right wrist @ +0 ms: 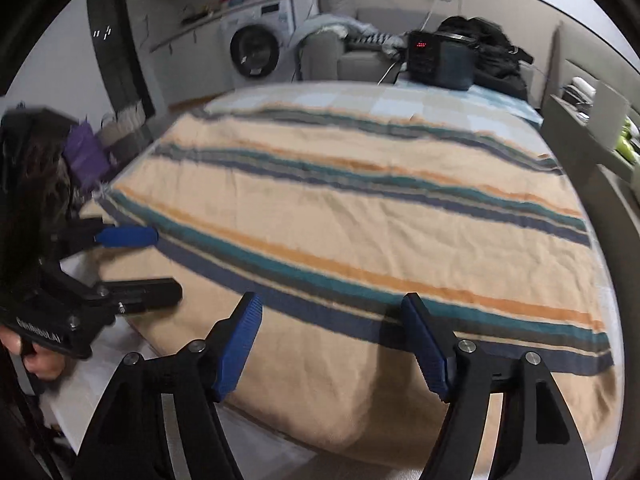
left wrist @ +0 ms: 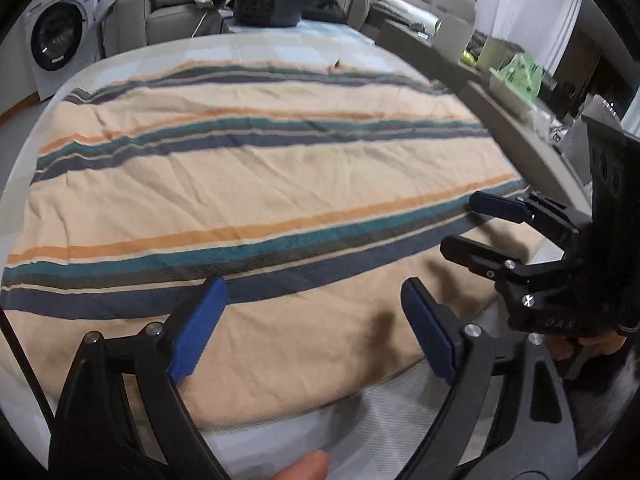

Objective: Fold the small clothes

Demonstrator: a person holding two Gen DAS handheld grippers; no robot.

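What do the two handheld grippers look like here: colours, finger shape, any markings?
Both are black scissor-linkage frames with silver pivot bolts. The left gripper and right gripper each carry two flat fingers faced with ribbed blue pads. Seen from the right wrist view, the left one bears white lettering on its body, too blurred to read.

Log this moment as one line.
left gripper: open, empty | right gripper: open, empty | striped cloth: flat on table, unheld | fold: not yet started

Striped cloth (left wrist: pixel 260 200) flat across table (left wrist: pixel 360 412). Left gripper (left wrist: pixel 314 328) at 6 o'clock, jaws apart, empty. Right gripper (left wrist: pixel 472 226) at 3 o'clock, jaws apart.
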